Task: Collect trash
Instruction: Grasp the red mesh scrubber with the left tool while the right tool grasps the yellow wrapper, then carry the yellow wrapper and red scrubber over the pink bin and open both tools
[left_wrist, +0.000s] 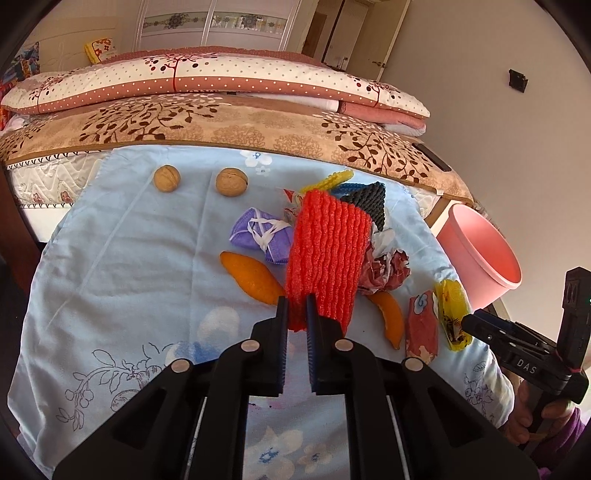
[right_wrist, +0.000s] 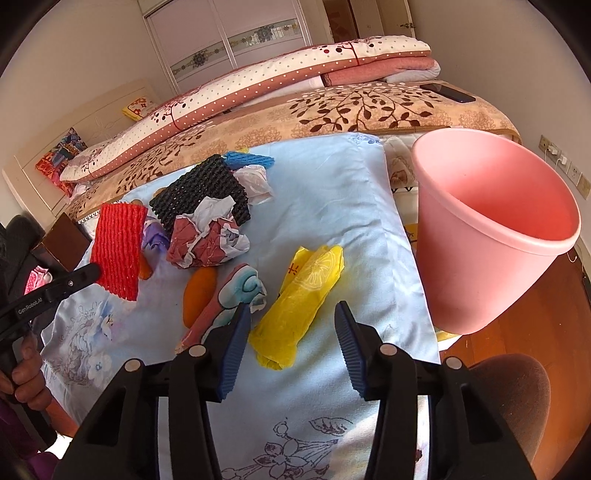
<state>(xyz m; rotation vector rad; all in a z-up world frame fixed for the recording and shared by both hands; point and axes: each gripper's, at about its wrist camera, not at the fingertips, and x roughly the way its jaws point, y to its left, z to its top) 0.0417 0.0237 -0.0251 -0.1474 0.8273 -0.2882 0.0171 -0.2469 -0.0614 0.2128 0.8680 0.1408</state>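
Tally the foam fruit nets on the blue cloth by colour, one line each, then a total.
Red foam net: 1
Black foam net: 1
Blue foam net: 1
Yellow foam net: 1
Total: 4

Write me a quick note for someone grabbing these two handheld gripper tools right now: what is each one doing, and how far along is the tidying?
Left gripper: shut on the red foam net, lifted off the blue cloth.
Right gripper: open, jaws astride the near end of the yellow wrapper, not gripping it.
Pink bin: beside the cloth, on the right gripper's side; it looks empty inside.
Done: nothing binned as far as visible.
Left: net, wrapper, orange peels, purple mask, crumpled paper, black foam net, two walnuts.
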